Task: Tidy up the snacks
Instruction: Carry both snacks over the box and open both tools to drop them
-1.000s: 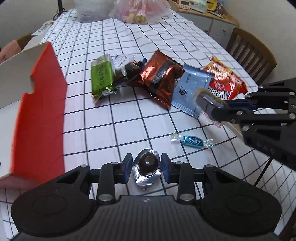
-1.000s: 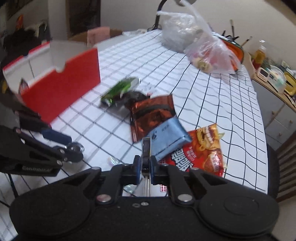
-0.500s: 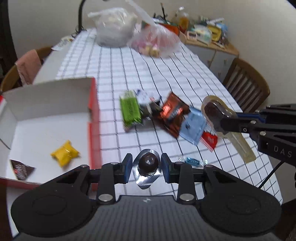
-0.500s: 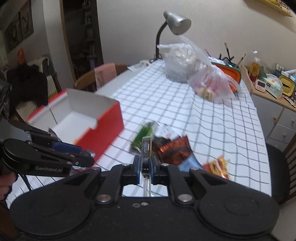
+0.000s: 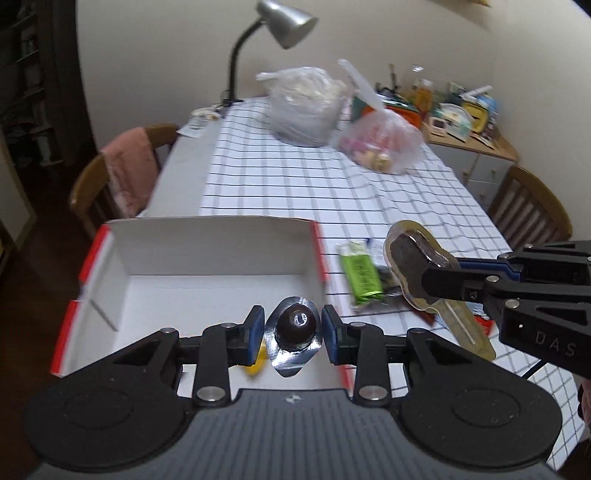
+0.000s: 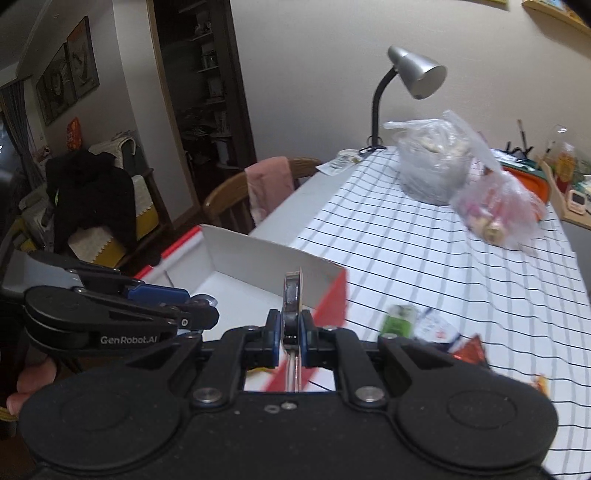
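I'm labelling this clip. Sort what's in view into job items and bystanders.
Job items:
- foil-cupped chocolate ball in the left gripper
- chocolate lolly in clear wrap in the right gripper
- red-and-white box
- green packet on the table

Bystanders:
- desk lamp
- two plastic bags
- chair with pink cloth

Left gripper (image 5: 292, 329), jaws closed on a foil-wrapped chocolate (image 5: 295, 326); right gripper (image 6: 290, 326), jaws pinching a flat clear-wrapped lollipop (image 5: 417, 266).

desk lamp (image 5: 284, 22), chair (image 6: 255, 192), checked tablecloth (image 5: 295, 177)
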Demonstrator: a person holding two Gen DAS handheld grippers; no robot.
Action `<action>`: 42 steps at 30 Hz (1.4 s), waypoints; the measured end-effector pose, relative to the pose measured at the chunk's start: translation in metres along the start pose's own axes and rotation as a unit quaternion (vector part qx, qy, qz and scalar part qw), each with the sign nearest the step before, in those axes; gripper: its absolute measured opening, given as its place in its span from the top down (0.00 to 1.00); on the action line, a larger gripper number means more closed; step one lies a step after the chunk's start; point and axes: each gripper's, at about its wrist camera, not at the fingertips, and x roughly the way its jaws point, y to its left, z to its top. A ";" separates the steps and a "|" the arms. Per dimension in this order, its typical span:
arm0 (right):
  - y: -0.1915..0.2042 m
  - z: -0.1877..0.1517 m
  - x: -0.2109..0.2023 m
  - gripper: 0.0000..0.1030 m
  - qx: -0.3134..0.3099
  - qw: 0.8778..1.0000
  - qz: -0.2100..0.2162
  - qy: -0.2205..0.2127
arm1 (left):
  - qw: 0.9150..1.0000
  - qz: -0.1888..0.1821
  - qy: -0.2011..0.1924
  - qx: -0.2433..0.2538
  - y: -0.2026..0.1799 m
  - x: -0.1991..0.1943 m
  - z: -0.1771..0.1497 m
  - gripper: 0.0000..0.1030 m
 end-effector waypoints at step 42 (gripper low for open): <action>0.035 -0.023 0.148 0.81 0.056 0.991 0.007 0.123 | 0.988 0.072 0.133 -0.024 0.125 0.092 -0.028 0.66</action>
